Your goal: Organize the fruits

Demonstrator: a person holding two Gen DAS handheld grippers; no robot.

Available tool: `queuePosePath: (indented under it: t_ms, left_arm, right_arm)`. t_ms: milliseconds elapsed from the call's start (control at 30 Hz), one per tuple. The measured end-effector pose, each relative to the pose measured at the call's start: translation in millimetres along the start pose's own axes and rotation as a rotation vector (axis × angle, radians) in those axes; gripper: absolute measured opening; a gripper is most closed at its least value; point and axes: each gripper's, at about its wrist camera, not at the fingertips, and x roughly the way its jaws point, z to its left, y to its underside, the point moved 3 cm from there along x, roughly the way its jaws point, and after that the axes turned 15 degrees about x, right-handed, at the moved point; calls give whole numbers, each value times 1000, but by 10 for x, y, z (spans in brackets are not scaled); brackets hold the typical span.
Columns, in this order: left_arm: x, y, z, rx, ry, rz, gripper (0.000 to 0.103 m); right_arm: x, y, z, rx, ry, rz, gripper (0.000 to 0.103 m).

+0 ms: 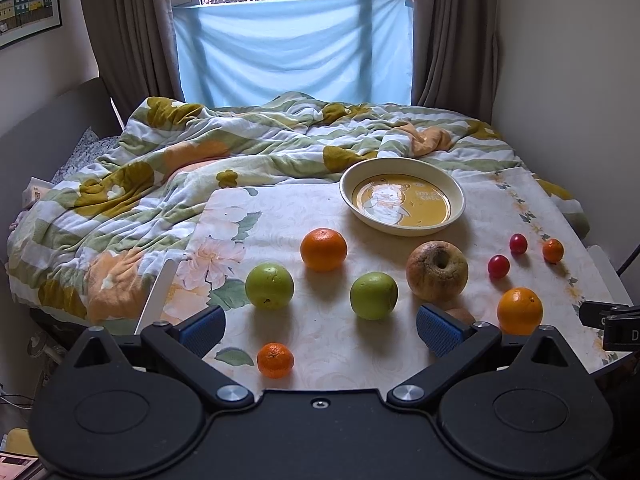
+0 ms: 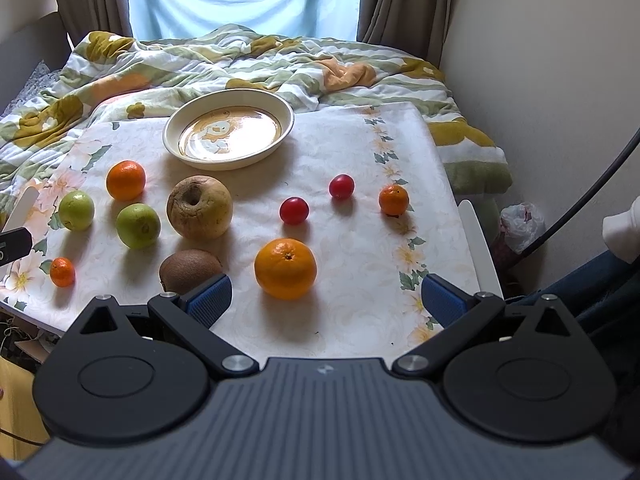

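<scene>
Fruit lies loose on a small table with a floral cloth (image 1: 288, 216) (image 2: 360, 152). A cream plate with a yellow bear picture (image 1: 402, 202) (image 2: 229, 133) stands empty at the far side. Near it lie two green apples (image 1: 269, 286) (image 1: 374, 295), a wrinkled yellow apple (image 1: 437, 270) (image 2: 199, 207), oranges (image 1: 323, 249) (image 2: 285, 268), small mandarins (image 1: 275, 360) (image 2: 393, 199), two red cherry tomatoes (image 2: 294, 210) (image 2: 341, 186) and a kiwi (image 2: 189, 269). My left gripper (image 1: 320, 330) is open and empty over the near edge. My right gripper (image 2: 326, 300) is open and empty, just short of the large orange.
A rumpled flowered quilt (image 1: 168, 168) covers the bed behind the table. Curtains and a window with blue cloth (image 1: 292, 44) are at the back. A wall is close on the right (image 2: 540, 80). The table's right edge drops to a bag on the floor (image 2: 520, 222).
</scene>
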Motion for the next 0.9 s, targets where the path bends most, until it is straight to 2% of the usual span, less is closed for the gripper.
queuePosePath:
  t_ms: [900]
  left_arm:
    - [68, -27, -10, 8, 8, 16, 103]
  right_arm:
    - [18, -1, 26, 8, 7, 17, 103]
